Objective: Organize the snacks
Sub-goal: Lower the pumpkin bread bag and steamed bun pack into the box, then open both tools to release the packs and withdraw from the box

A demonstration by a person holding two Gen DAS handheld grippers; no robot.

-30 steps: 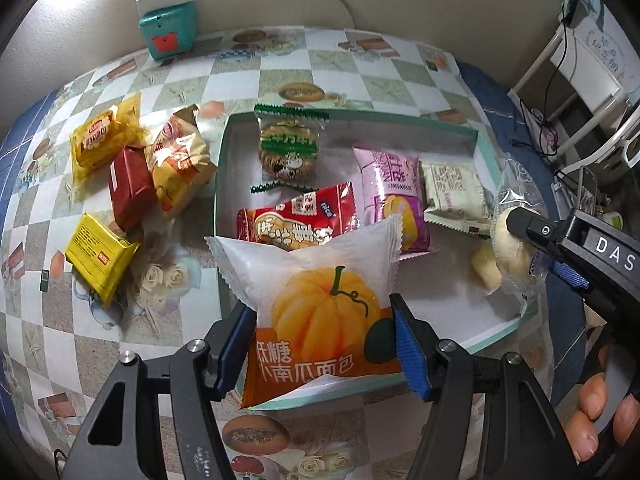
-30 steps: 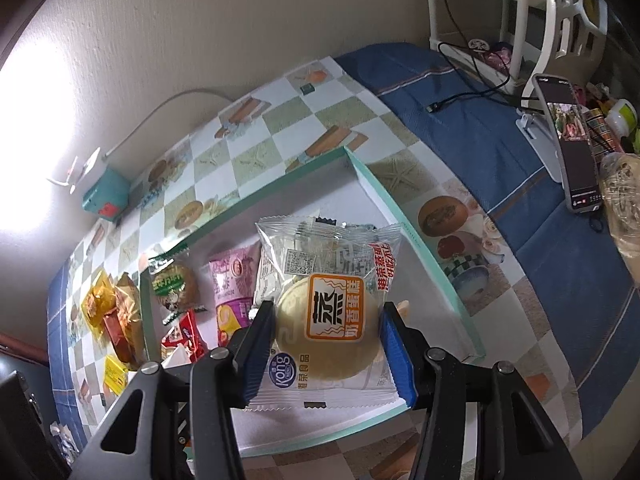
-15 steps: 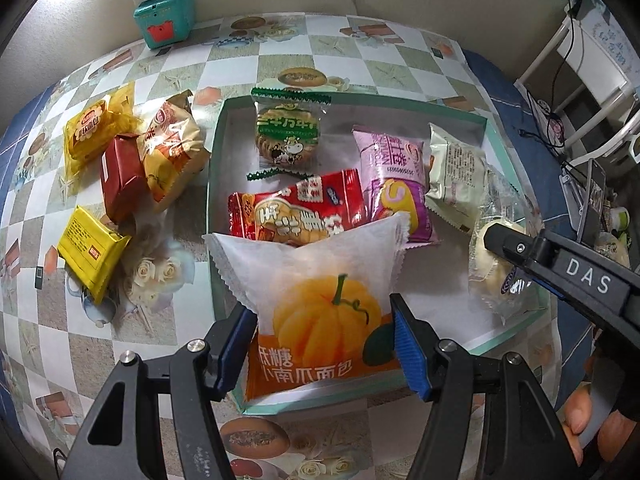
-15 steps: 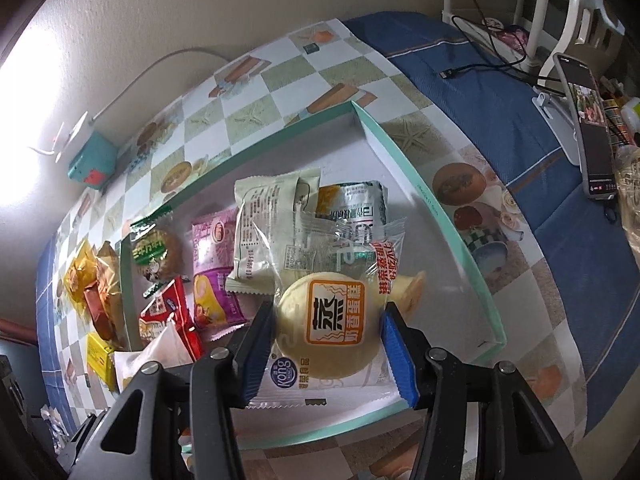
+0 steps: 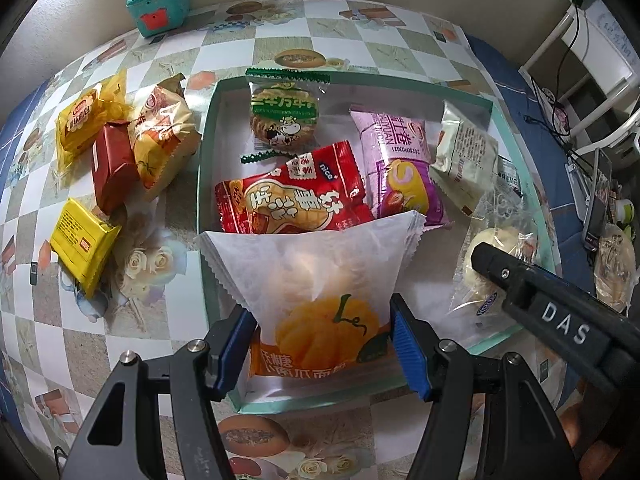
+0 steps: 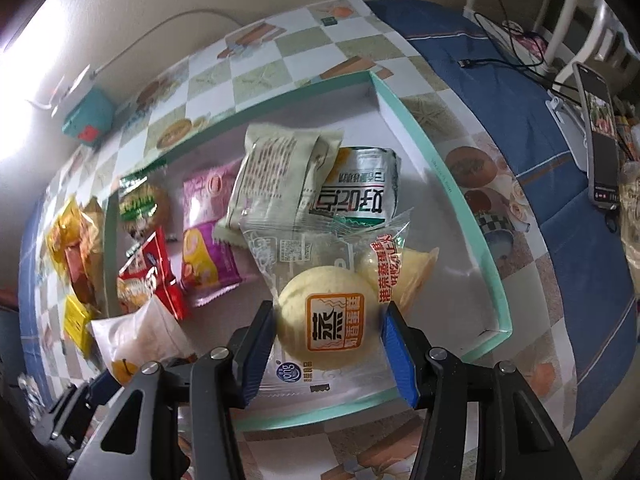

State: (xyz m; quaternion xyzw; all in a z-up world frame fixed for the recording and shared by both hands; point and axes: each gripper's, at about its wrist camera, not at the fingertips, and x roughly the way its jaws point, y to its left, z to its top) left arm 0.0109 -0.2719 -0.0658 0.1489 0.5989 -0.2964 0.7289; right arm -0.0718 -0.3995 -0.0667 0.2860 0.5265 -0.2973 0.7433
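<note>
A white tray with a mint rim (image 5: 206, 184) (image 6: 452, 188) holds several snack packs. My left gripper (image 5: 325, 346) is shut on a white pumpkin-bread pack (image 5: 320, 280) over the tray's near edge; the same pack (image 6: 136, 340) shows at the lower left of the right wrist view. My right gripper (image 6: 328, 342) is shut on a clear-wrapped steamed cake (image 6: 330, 320), held low at the tray's right end, and shows in the left wrist view as a black arm (image 5: 560, 312) by that cake (image 5: 486, 264). Inside lie a red peanut pack (image 5: 292, 196), a purple roll pack (image 5: 400, 168), a green cookie pack (image 5: 284, 116) and a beige pack (image 5: 466, 160).
Left of the tray on the checked tablecloth lie two yellow packs (image 5: 82, 120) (image 5: 82, 238), a dark red box (image 5: 114, 164) and an orange bag (image 5: 162, 136). A teal box (image 5: 158, 8) stands by the wall. A phone on a stand (image 6: 598, 132) and cables sit on the blue cloth at right.
My right gripper has sunk with the steamed cake toward the tray floor, in front of the beige and green packs. The left gripper has held its pumpkin-bread pack almost still.
</note>
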